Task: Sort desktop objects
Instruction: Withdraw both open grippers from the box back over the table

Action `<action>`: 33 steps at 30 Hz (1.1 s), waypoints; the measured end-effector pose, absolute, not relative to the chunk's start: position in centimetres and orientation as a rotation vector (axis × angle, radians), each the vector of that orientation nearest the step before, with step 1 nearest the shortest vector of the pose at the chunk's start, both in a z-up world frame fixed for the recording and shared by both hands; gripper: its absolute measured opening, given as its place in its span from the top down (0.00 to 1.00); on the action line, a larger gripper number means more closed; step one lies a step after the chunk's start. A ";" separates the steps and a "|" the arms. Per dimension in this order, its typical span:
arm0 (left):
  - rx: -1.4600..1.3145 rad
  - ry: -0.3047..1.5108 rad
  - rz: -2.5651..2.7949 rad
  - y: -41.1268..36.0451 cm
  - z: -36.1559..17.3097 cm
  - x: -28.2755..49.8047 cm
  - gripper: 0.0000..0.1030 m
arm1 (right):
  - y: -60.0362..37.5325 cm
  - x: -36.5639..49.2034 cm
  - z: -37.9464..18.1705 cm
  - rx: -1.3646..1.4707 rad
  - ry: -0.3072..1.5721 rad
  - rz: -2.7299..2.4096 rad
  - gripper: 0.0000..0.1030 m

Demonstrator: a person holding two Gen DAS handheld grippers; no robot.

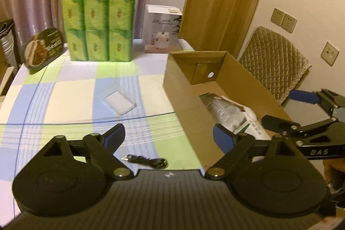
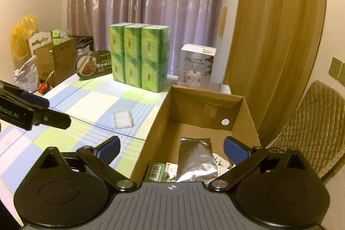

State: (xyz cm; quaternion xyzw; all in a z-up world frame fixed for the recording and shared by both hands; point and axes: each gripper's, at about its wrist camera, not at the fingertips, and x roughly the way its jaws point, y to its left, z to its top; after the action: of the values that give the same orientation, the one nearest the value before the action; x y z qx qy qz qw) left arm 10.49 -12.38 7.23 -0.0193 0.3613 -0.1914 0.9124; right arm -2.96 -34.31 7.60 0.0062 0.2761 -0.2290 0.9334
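Observation:
An open cardboard box stands on the right of the checked tablecloth. Inside it lie a silver foil bag, a green barcoded packet and white paper items. On the cloth lie a flat white case and a coiled black cable. My left gripper is open and empty, straddling the box's left wall near the cable. My right gripper is open and empty over the box's near end, above the foil bag.
Stacked green tissue packs, a white product box and a dark food tray pack stand at the table's far side. A quilted chair is right of the box. Cartons and bags crowd the far left.

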 end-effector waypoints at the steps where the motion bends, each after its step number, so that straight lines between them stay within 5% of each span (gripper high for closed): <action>1: -0.042 0.747 -0.388 -12.0 7.1 10.3 0.14 | -34.1 -2.9 7.5 0.012 0.567 -0.466 0.02; 12: -0.029 0.781 -0.321 -8.0 5.1 9.1 0.03 | -32.5 -2.2 7.1 0.001 0.586 -0.448 0.02; 33: -0.011 0.834 -0.198 0.1 2.2 9.8 0.01 | -26.6 3.5 4.2 -0.031 0.618 -0.234 0.02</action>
State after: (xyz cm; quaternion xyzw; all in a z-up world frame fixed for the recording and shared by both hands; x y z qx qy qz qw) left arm 9.76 0.08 2.19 -0.0055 0.4043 -0.0961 0.9095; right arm 3.46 -26.56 4.16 -0.0153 0.3033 -0.1148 0.9458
